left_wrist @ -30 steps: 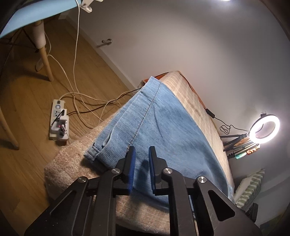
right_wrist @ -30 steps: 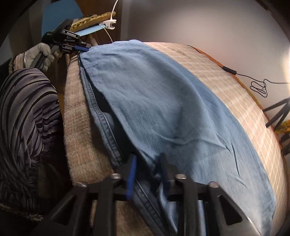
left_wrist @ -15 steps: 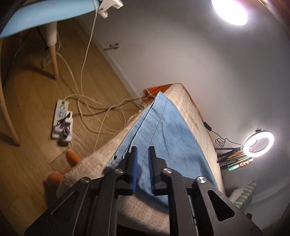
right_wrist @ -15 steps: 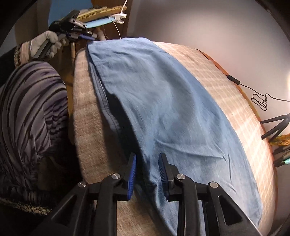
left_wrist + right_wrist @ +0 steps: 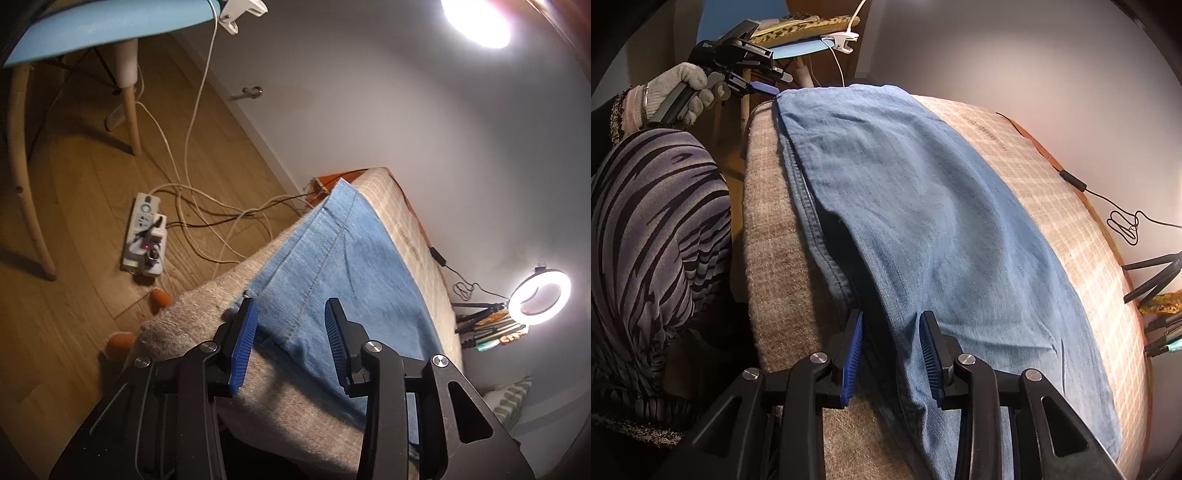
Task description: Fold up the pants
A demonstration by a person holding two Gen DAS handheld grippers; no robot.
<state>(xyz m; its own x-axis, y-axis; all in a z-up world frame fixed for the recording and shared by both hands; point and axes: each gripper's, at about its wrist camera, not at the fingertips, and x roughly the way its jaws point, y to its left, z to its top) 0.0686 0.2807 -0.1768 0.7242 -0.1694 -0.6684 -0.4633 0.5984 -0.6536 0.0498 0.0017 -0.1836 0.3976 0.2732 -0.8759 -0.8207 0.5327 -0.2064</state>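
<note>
Blue jeans (image 5: 923,206) lie folded lengthwise along a beige blanket (image 5: 775,240) on a bed. My right gripper (image 5: 891,317) hovers over the jeans' near edge. Its jaws are opening, the denim lies loose between the blue pads (image 5: 929,350), and neither pad presses on it. In the left wrist view the jeans (image 5: 354,266) run away toward the wall. My left gripper (image 5: 290,306) stands over their near end with its jaws opening and the hem between them, untouched. The right wrist view also shows the left gripper (image 5: 759,86) at the jeans' far corner, held by a gloved hand (image 5: 679,92).
A power strip (image 5: 146,236) and tangled cables (image 5: 207,214) lie on the wood floor beside the bed. A blue-seated chair (image 5: 92,33) stands beyond. A ring light (image 5: 541,297) glows by the wall. A black cable (image 5: 1071,181) crosses the bed's far edge. The person's striped clothing (image 5: 653,236) is close on the left.
Both grippers have opened and let go of the jeans, which now lie flat on the blanket. The left wrist view has tipped and rolled slightly.
</note>
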